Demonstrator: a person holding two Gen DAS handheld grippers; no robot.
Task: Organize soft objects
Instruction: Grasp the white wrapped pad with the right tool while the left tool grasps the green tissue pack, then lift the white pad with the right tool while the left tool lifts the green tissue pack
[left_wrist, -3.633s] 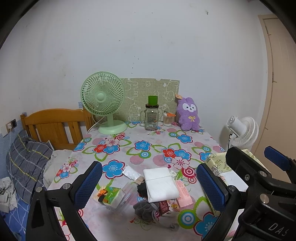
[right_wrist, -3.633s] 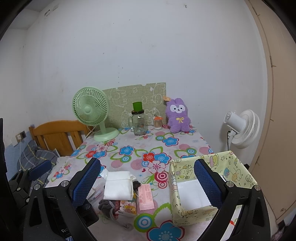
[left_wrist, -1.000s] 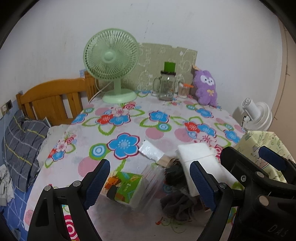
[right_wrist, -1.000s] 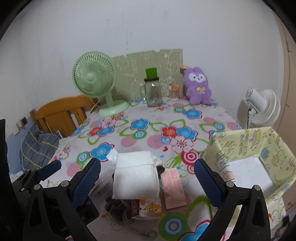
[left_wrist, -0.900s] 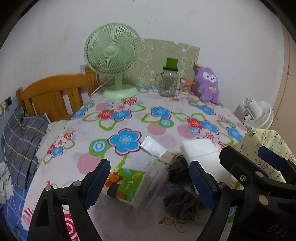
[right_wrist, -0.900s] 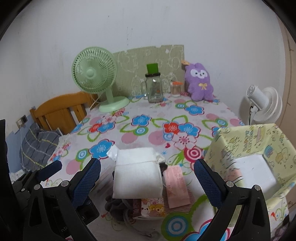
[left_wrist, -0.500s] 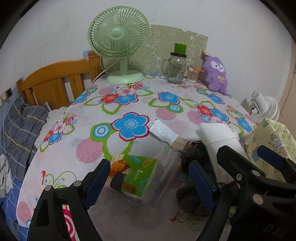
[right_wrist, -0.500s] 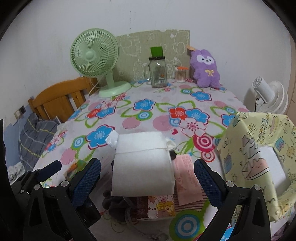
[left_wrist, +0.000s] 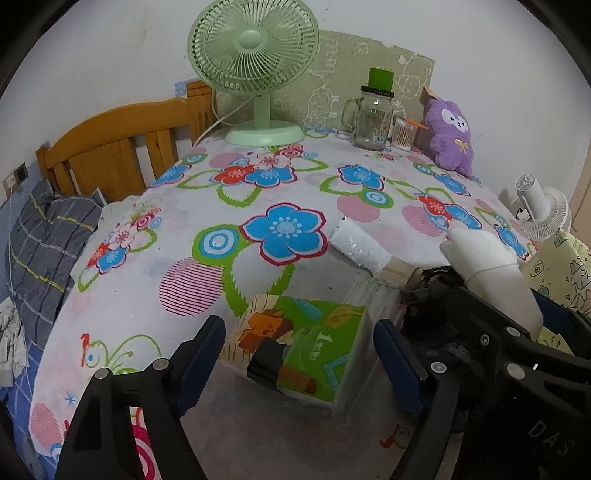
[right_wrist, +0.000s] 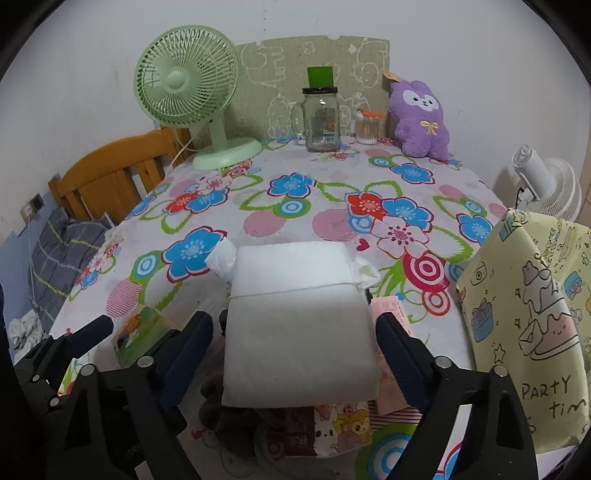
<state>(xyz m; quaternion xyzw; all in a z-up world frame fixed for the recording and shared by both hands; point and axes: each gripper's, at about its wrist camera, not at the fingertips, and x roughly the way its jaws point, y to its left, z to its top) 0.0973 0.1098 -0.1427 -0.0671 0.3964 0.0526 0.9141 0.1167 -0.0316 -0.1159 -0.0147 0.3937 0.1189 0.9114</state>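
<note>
Both claws stood over the pile at the near edge of the flower-patterned worktop (left_wrist: 280, 236). The left claw (left_wrist: 299, 354) straddled a green printed soft tissue pack in clear wrap (left_wrist: 306, 343), its jaws closing but not yet pressing. The right claw (right_wrist: 295, 354) straddled a white folded cloth bundle tied with string (right_wrist: 299, 325), jaws likewise closing, pads still clear of its sides. Both items looked light and compressible; the wrap was probably slippery, so the pack's short sides offered the better hold, and the bundle was best taken across its width below the string. Only the right view showed the pale yellow cartoon-print fabric box (right_wrist: 528, 332) in full, the likely destination, beside a pink flat packet (right_wrist: 391, 314). Only the left view showed the pack's whole face.
</note>
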